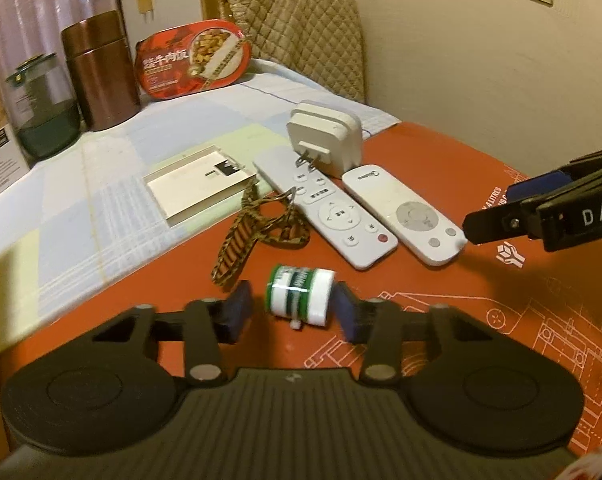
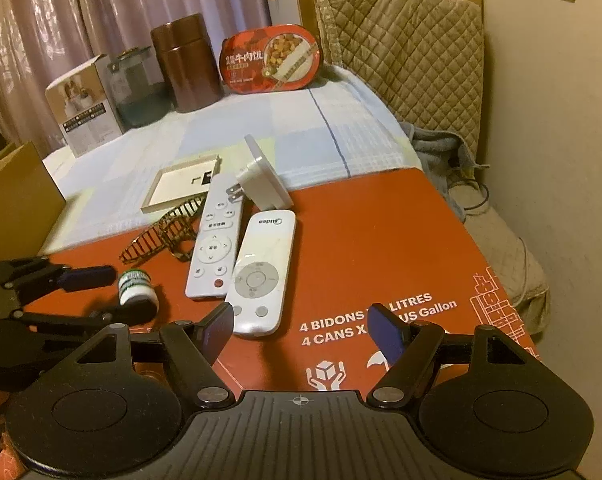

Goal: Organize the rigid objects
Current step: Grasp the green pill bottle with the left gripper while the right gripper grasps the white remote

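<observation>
A small green-and-white bottle (image 1: 299,295) lies on its side on the red cardboard sheet (image 1: 441,280), between the open fingers of my left gripper (image 1: 291,312); its right end is near the right pad, touching or not I cannot tell. The bottle (image 2: 137,286) and left gripper (image 2: 101,292) also show in the right wrist view. Two white remotes (image 1: 329,216) (image 1: 403,216) lie side by side beyond it, a white plug adapter (image 1: 325,136) behind them. My right gripper (image 2: 301,332) is open and empty, just in front of the nearer remote (image 2: 261,272).
A patterned strap (image 1: 257,236) and a flat white box (image 1: 199,182) lie left of the remotes. At the back stand a red food tray (image 1: 193,58), a copper canister (image 1: 99,68), a glass jar (image 1: 45,112) and a carton (image 2: 85,108). A quilted chair (image 2: 405,48) is behind.
</observation>
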Available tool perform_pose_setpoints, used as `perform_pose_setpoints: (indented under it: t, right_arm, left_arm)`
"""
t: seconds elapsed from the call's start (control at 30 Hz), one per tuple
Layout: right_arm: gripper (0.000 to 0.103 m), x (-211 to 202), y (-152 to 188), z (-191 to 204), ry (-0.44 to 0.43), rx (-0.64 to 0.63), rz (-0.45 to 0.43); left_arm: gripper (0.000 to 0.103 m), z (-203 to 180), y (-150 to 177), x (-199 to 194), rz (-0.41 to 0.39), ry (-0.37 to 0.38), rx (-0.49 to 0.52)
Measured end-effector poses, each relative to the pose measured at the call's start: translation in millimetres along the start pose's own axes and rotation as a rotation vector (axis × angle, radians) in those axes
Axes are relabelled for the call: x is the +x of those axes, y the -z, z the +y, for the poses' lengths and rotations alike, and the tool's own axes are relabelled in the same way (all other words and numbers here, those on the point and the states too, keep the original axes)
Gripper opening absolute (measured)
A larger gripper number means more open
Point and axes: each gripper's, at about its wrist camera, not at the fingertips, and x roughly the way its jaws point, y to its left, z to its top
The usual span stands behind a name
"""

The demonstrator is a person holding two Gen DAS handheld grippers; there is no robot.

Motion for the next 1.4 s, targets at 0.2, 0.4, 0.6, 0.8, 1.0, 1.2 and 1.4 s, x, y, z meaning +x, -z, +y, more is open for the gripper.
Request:
perform_pose_setpoints:
  t: [0.2,0.4,0.6,0.8,1.0,1.2,1.4]
  right_arm:
    - [0.072,6.0,-2.1,5.6,-0.013,-0.009,0.0]
    - [0.063,19.7,-3.2,19.7,-0.031,-0.054,0.0]
    - [0.048,38.5,-3.8,30.4,-0.003,-0.105,0.012]
    - [0.038,40.9,-0.5,37.2,0.018,-0.123,0.027]
    - [0.038,9.3,26.6,43.9,0.019,-0.143,0.079]
    - [0.038,-7.3,49.2,48.0,0.008,-0.173,0.056]
    - [0.038,-0.8,50.3,54.5,0.038,-0.206,0.011]
  left_arm:
    - [0.027,3.8,2.2,-9.2,0.037,-0.017,-0.075]
    - [0.027,8.5,20.1,-42.9,0.082,-0.088,-0.185]
    - [0.027,11.3,31.2,-61.9,0.063,-0.111,-0.236]
    - [0.027,6.2,32.3,-70.2,0.048,-0.113,-0.244]
    - [0.027,-4.9,44.3,-86.2,0.053,-0.091,-0.27]
    - [0.027,-15.2,50.3,-93.5,0.054,-0.076,-0.275]
    - [0.027,-14.3,50.3,-95.1,0.038,-0.078,-0.288]
